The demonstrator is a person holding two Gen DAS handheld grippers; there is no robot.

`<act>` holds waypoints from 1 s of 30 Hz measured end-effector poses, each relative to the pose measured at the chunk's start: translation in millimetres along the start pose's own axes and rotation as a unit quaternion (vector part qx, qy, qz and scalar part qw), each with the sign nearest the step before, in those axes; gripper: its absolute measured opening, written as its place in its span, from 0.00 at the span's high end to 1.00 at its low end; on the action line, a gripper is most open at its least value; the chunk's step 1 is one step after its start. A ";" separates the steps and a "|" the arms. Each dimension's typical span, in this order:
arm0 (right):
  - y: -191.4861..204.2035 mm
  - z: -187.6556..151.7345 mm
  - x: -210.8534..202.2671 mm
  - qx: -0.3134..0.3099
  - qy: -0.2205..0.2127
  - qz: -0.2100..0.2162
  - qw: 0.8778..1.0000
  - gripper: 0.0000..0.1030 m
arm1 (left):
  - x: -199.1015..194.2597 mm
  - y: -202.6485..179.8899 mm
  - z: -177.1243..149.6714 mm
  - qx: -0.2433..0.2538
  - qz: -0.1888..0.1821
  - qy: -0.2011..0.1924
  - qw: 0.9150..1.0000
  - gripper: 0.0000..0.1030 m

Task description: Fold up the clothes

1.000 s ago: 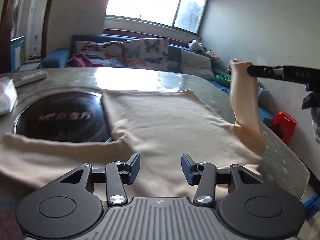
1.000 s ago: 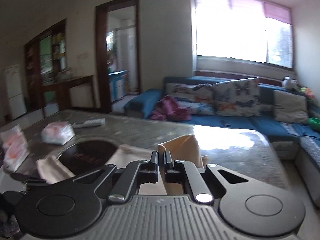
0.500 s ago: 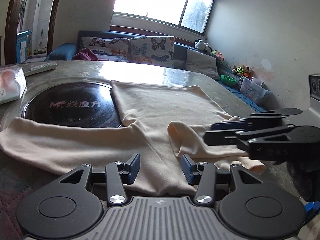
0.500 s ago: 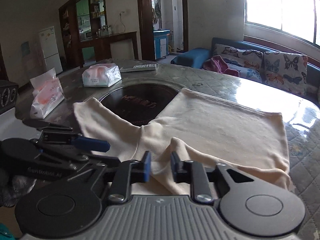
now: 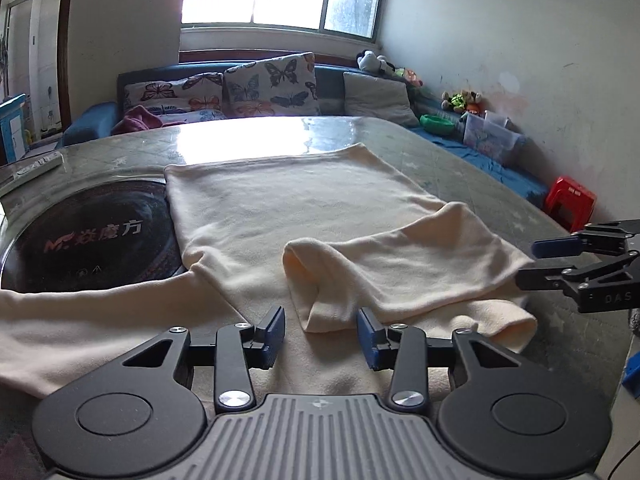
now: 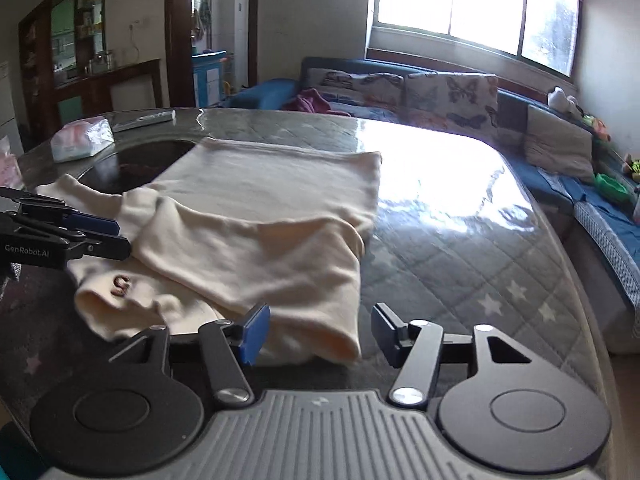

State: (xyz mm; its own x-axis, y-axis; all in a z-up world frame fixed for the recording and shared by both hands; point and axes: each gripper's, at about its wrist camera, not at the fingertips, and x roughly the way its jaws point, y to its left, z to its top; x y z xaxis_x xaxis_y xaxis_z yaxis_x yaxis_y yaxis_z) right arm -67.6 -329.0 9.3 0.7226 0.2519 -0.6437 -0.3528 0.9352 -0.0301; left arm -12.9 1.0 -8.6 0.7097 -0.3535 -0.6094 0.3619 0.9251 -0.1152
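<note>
Cream long-sleeved knit top (image 5: 304, 208) lies flat on the grey quilted table (image 6: 460, 248), right sleeve (image 5: 400, 264) folded across its body, so left gripper (image 5: 322, 330) and right gripper (image 6: 320, 330) hang apart, empty, at 6 o'clock.

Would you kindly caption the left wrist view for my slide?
Open left gripper hovers over a cream shirt, one sleeve folded across it.

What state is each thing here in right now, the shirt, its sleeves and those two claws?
Cream shirt: spread flat on the table.
Right sleeve: folded across the body.
Left sleeve: stretched out, unfolded.
Left claw: open, holding nothing.
Right claw: open, holding nothing.
</note>
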 end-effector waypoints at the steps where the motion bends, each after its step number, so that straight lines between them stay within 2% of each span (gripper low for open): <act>1: -1.1 -2.8 0.8 0.002 0.001 -0.001 1.000 0.39 | 1.0 0.1 -0.3 0.002 -0.002 0.002 1.000 0.75; 3: -1.6 -6.6 3.1 0.002 0.001 -0.004 1.000 0.39 | 1.6 -0.7 0.0 0.003 0.002 0.002 1.000 0.87; 5: -0.9 -7.7 5.6 0.002 -0.001 -0.005 1.000 0.39 | -2.0 -1.4 4.6 0.003 0.003 -0.004 1.000 0.92; 9: -2.6 -6.6 9.4 0.011 -0.006 -0.003 1.000 0.38 | -17.2 -8.3 26.9 0.018 0.005 -0.035 0.999 0.92; 14: -0.3 -3.7 13.3 0.018 -0.014 -0.001 1.000 0.35 | -32.6 -25.0 75.0 0.046 -0.019 -0.081 0.995 0.93; 21: 2.4 -2.6 15.5 0.009 -0.030 -0.034 0.999 0.32 | -42.6 -51.8 120.7 0.092 -0.040 -0.126 0.987 0.92; 25: -6.1 -5.9 9.7 0.016 -0.029 -0.044 0.998 0.30 | -46.3 -45.2 118.2 0.081 -0.042 -0.127 0.988 0.92; 30: -21.0 -12.7 7.0 0.027 -0.015 -0.069 0.997 0.30 | -35.1 -20.9 79.0 0.048 -0.027 -0.077 0.996 0.92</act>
State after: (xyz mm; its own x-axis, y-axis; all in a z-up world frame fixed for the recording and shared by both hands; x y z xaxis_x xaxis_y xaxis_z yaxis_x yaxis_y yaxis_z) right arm -62.7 -350.1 -4.3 0.7793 0.1271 -0.6137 -0.2170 0.9734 -0.0740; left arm 2.4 -16.8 77.2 0.7690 -0.4259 -0.4766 0.4529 0.8893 -0.0640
